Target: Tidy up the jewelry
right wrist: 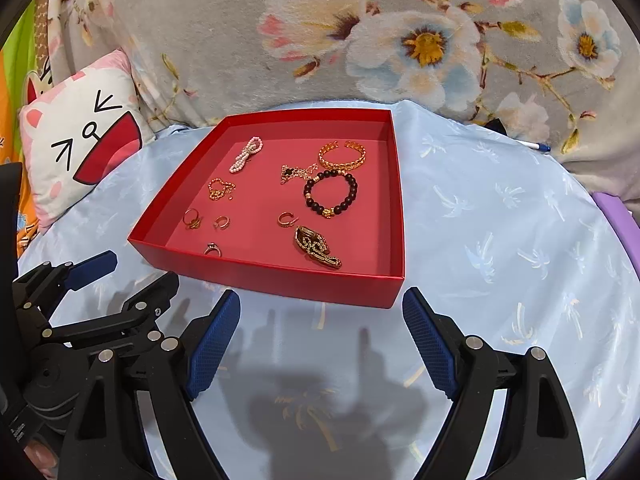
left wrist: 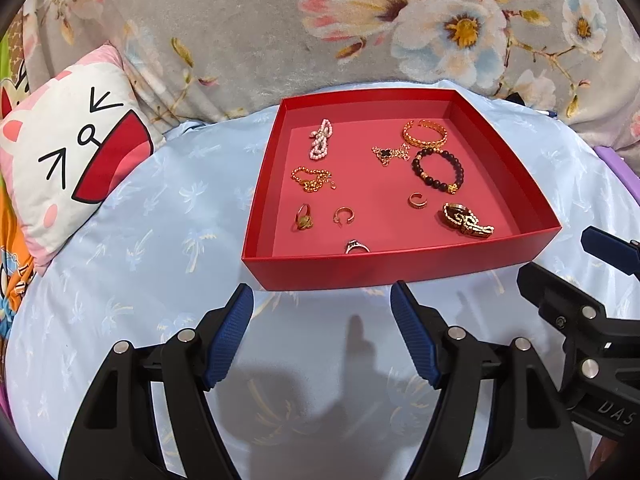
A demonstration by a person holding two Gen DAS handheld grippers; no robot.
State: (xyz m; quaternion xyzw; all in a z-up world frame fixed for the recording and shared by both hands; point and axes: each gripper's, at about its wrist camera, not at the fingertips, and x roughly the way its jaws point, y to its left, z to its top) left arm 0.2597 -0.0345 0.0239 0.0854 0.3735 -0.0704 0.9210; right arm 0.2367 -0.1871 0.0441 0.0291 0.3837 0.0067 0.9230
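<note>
A red tray (left wrist: 392, 270) (right wrist: 280, 276) sits on a light blue cloth and holds several pieces of jewelry. Among them are a pink bead bracelet (left wrist: 321, 139) (right wrist: 245, 155), a gold cuff (left wrist: 425, 135) (right wrist: 343, 154), a black bead bracelet (left wrist: 438, 170) (right wrist: 330, 195), a gold watch (left wrist: 466, 220) (right wrist: 316, 246), a gold chain (left wrist: 313, 180) and a silver ring (left wrist: 357, 247) (right wrist: 213, 249). My left gripper (left wrist: 322, 300) is open and empty just in front of the tray. My right gripper (right wrist: 322, 306) is open and empty, also in front of the tray.
A cartoon pillow (left wrist: 68, 160) (right wrist: 78, 140) lies at the left. A grey floral blanket (left wrist: 260, 40) (right wrist: 240, 40) rises behind the tray. A pen (right wrist: 536, 146) lies at the back right. A purple edge (right wrist: 616, 212) shows at the right.
</note>
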